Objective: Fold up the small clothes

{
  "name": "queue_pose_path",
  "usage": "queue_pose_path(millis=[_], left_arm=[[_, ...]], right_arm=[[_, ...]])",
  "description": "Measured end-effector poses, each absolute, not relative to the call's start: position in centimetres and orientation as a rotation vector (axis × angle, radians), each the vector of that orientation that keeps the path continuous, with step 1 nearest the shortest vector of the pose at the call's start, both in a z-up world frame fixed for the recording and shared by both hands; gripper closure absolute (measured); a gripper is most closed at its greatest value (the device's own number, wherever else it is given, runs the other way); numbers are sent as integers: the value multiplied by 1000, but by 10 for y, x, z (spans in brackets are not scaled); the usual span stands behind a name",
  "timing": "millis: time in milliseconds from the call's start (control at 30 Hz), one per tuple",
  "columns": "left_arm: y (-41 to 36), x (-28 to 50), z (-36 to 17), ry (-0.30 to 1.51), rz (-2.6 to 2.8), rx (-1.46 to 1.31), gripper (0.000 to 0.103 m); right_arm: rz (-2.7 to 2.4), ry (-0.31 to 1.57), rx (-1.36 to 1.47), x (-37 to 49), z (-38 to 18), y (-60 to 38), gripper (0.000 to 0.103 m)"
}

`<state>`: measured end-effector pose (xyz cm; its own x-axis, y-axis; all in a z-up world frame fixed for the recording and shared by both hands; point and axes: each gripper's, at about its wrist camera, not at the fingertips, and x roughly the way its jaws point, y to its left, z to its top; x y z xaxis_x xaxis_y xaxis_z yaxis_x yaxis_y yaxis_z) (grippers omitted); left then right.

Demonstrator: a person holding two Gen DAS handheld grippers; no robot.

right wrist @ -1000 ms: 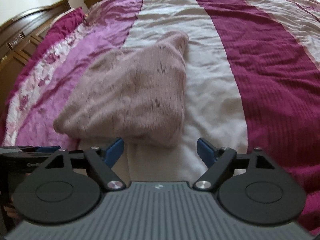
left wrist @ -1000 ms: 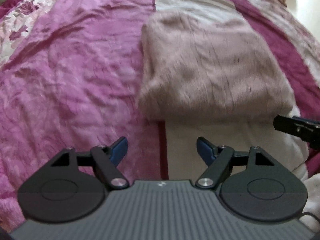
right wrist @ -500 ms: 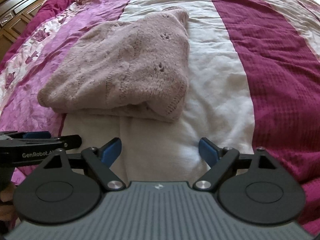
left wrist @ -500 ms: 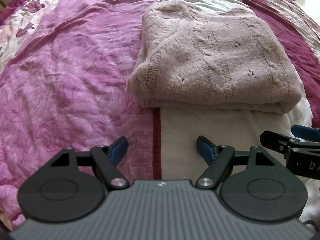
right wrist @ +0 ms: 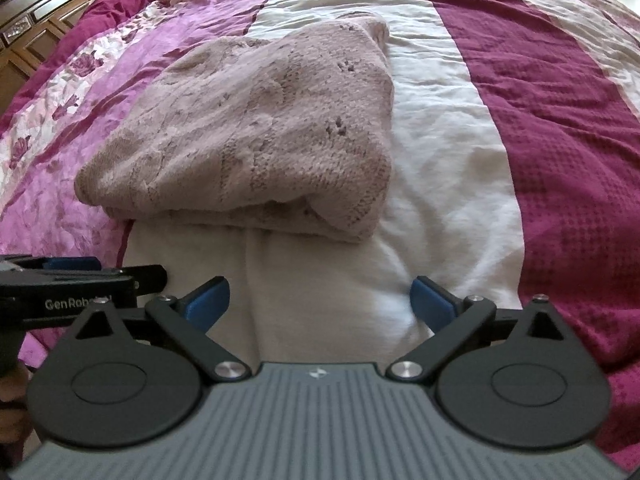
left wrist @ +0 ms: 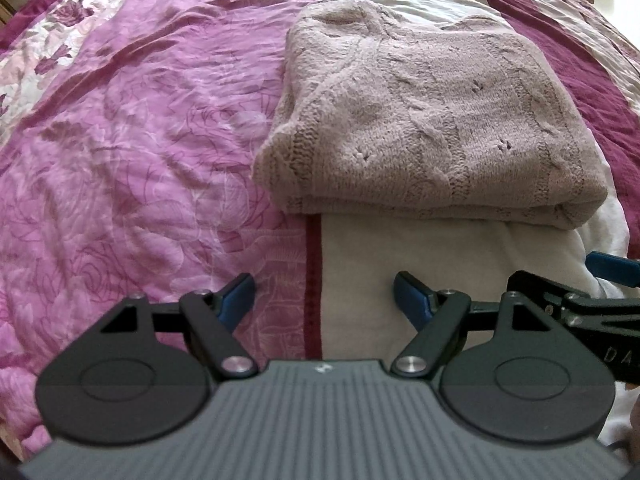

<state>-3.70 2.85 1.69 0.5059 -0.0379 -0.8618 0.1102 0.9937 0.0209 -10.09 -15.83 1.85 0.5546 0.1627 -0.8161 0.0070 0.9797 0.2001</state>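
A bed is filling both views, its bedspread [left wrist: 132, 152] lying in lengthwise stripes: pink with a rose pattern on the left, a cream band down the middle, dark magenta on the right. In the right wrist view a dark wooden headboard [right wrist: 36, 20] is showing at the upper left corner, beyond the magenta edge of the cover.

The knitted sweater [left wrist: 432, 120], pale dusty pink with cable and eyelet patterning, is lying folded into a thick rectangular bundle on the cream band, its left edge overlapping onto the pink stripe. Its doubled layers are showing along the near edge, and in the right wrist view the near right corner [right wrist: 352, 208] is sagging slightly open. No box, basket or other container is showing in either view.

The left gripper [left wrist: 324, 296] is hovering just short of the sweater's near edge, jaws standing wide apart and gripping nothing, its blue fingertips [left wrist: 238, 294] poised over the seam between pink and cream. The right gripper [right wrist: 320, 300] is likewise hanging over the cream band in front of the bundle, jaws spread wide and empty. Each gripper is appearing at the edge of the other's view, side by side and near each other.
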Motion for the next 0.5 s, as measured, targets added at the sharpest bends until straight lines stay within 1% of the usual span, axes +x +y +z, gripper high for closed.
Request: queue_pose_path(millis=[500], left_arm=[[28, -37, 17, 1036, -90, 77, 25]], right_arm=[[94, 980, 183, -100, 17, -156, 1]])
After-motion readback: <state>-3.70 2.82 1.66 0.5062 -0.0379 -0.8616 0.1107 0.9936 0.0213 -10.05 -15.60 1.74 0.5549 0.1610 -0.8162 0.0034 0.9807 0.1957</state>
